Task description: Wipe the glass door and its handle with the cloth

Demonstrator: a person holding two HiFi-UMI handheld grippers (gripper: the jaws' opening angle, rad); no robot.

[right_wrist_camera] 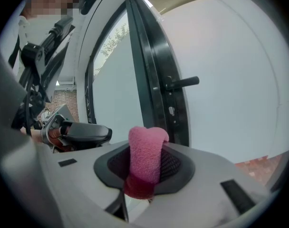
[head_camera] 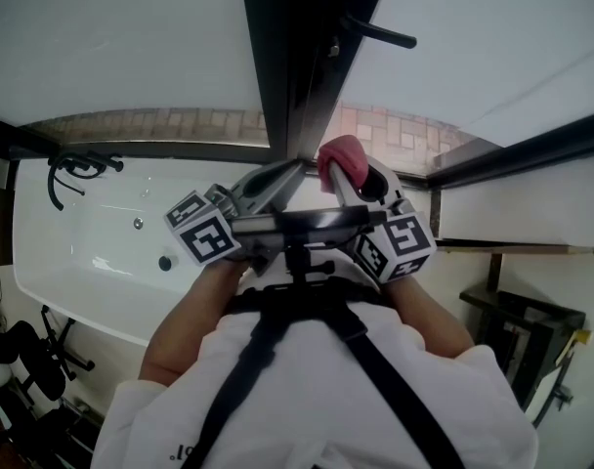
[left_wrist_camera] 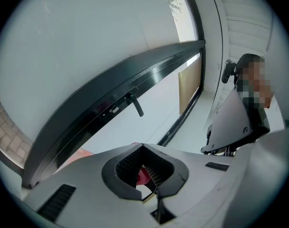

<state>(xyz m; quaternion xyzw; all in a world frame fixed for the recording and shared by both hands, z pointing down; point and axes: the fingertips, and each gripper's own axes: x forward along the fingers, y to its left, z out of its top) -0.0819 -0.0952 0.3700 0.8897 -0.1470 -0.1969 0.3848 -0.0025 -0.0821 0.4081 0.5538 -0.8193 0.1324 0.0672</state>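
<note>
Clamping cloth (right_wrist_camera: 145, 148): right gripper (right_wrist_camera: 143, 167) closed tight on the pink roll, long axis along jaws, tip toward door (right_wrist_camera: 151, 70) frame | handle (right_wrist_camera: 181, 82): black lever, sticks out sideways, apart from cloth | left gripper (left_wrist_camera: 145, 172): jaws slightly apart, empty, beside right | writing: shirt (head_camera: 307, 389) print unreadable

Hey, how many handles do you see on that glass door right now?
1: a black lever handle on the door's dark frame, ahead of the pink cloth in the right gripper's jaws. One on the far side may be hidden.
</note>
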